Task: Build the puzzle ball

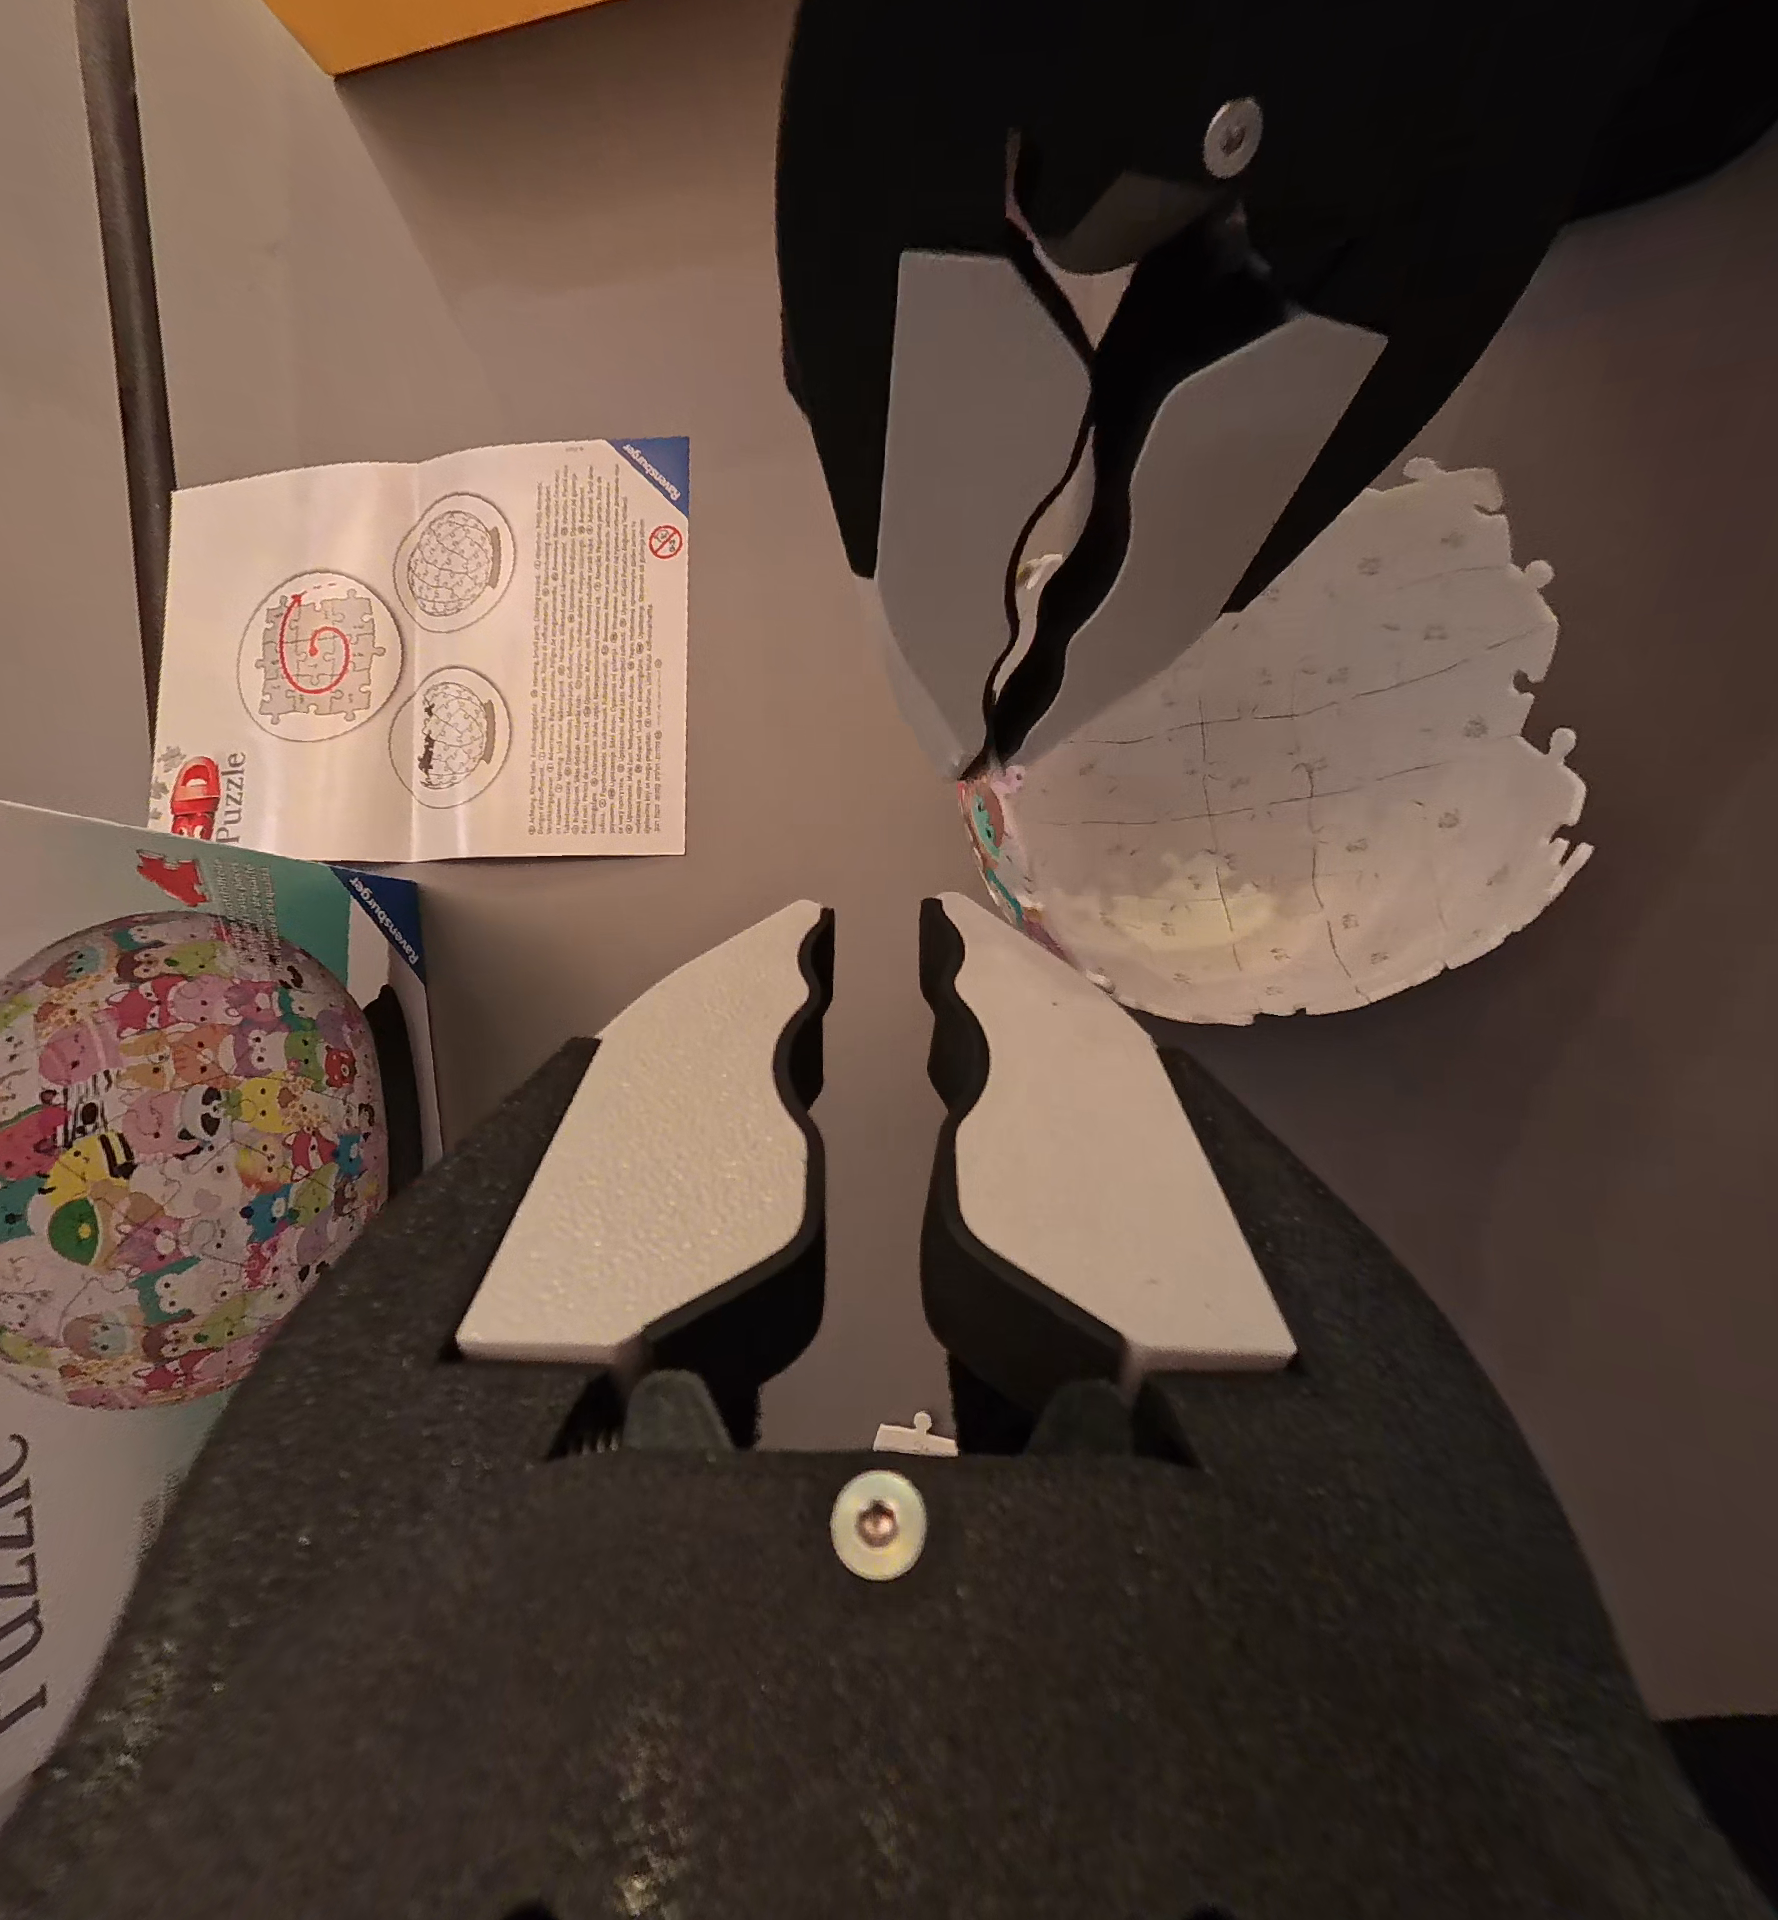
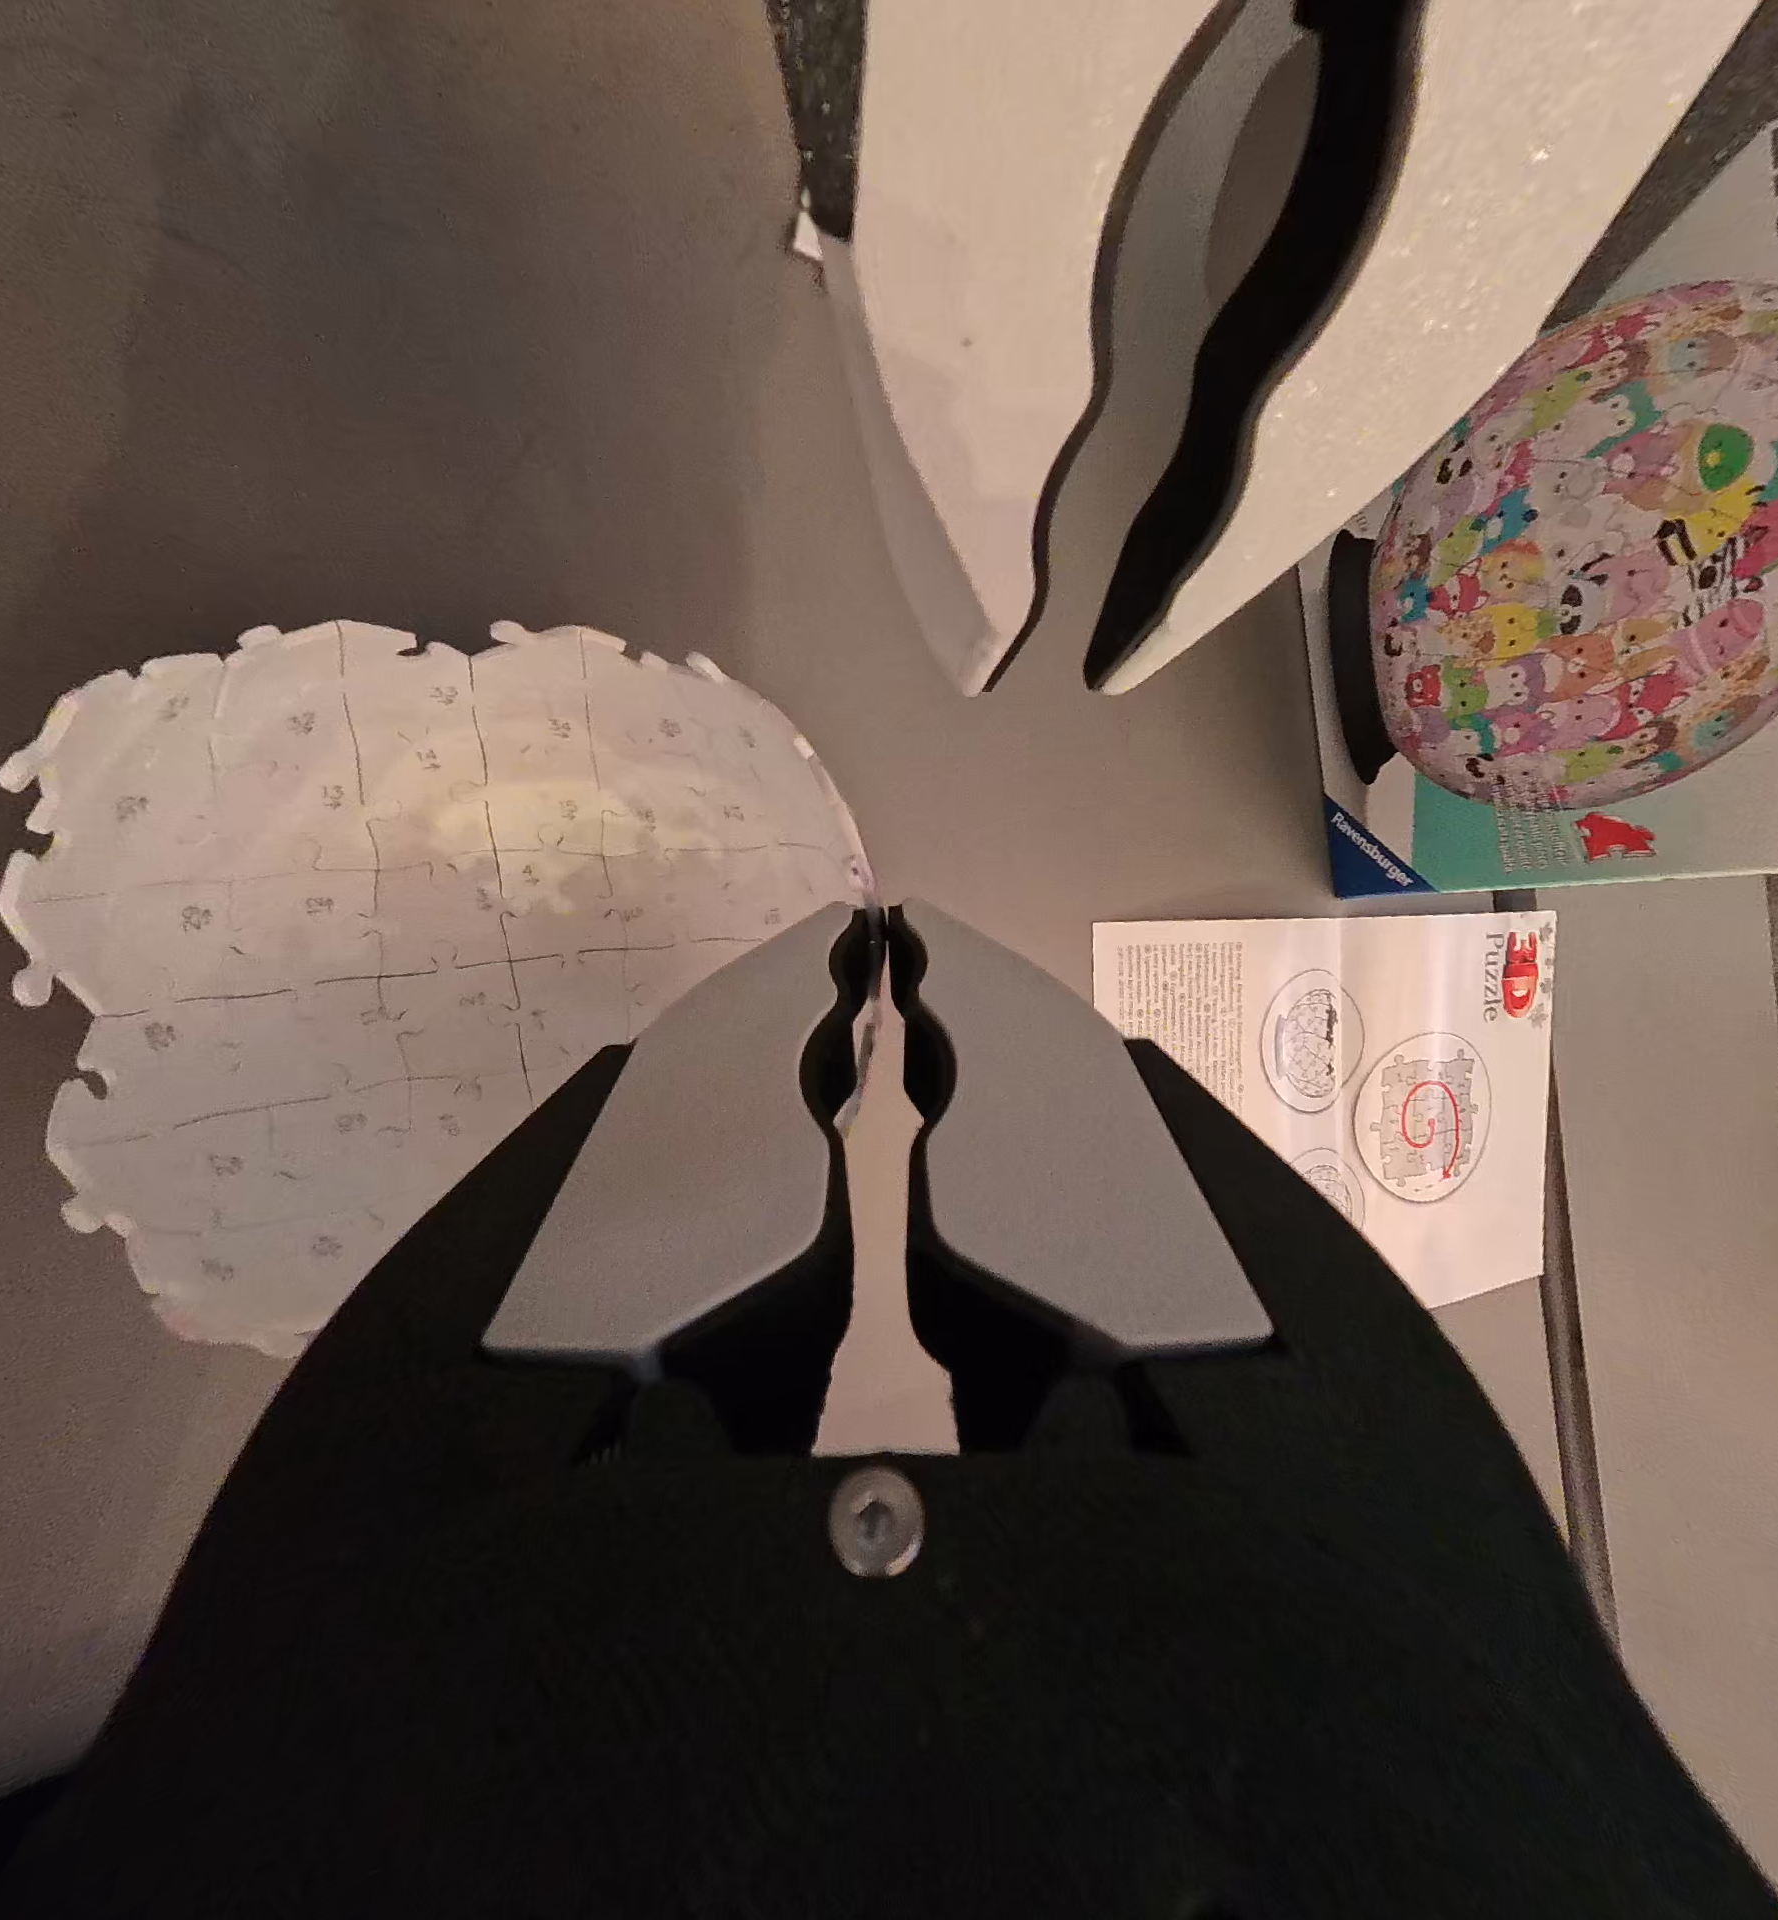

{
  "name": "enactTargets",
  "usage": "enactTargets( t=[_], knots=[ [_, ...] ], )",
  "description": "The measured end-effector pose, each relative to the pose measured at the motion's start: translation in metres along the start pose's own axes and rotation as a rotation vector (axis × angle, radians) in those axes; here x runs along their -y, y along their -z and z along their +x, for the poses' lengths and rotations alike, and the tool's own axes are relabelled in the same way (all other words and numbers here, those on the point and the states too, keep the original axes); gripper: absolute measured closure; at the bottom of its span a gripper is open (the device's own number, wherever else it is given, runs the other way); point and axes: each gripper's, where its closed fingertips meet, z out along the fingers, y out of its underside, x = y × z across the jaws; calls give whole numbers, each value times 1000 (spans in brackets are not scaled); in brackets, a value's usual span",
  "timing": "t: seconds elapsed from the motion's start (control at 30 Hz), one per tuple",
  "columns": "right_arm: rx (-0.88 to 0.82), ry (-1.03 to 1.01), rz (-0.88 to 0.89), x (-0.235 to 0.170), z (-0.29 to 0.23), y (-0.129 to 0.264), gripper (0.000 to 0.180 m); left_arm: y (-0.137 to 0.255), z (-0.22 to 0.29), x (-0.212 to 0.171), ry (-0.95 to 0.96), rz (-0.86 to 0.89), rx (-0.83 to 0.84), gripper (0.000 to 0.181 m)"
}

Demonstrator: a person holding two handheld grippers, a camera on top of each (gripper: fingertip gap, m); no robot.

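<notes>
Nearest the lens in the left wrist view, the left gripper (image 1: pixel 874 920) is seen with its jaws parted by a narrow gap and nothing between them, hovering just beside the rim of the half-built puzzle ball (image 1: pixel 1280 831). A loose white puzzle piece (image 1: pixel 916 1432) can be glimpsed on the table (image 1: pixel 552 260) behind its fingers, mostly hidden.

The right gripper (image 2: pixel 880 920) is pinched down on the rim of the shell, so the bowl is being held by its edge. Whether it's lifted or resting on the table can't be told for sure.

For doing this step well: the shell should probably be kept steady by that rim pinch while the next piece is fetched with the free gripper. The loose piece would be best picked by a flat edge, not by a tab, so the tabs stay free for slotting. Pressing should likely be done gently and square to the curve, since a thin curved shell held at one point could twist or pop apart at the seams.

As for the ball itself, roughly a half dome is assembled. The inside is plain white with small printed marks on each piece, seams are visible as thin dark lines, and the open rim is jagged with tabs and notches. A sliver of colourful outer print shows by the pinch point.

Off to the side, the puzzle box (image 1: pixel 137 1143) and the instruction leaflet (image 1: pixel 428 655) are laid flat on the table.
</notes>
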Motion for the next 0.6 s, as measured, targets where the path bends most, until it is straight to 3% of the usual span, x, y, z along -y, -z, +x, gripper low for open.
enactTargets(
  t=[0.47,0.6],
  knots=[
    [-11,-36,-6,-3,1,-3,176,-2,0,1,1,3,-1,166],
    [-14,-83,55,3,6,13,162,0,0,2,1,9,2,166]
  ],
)
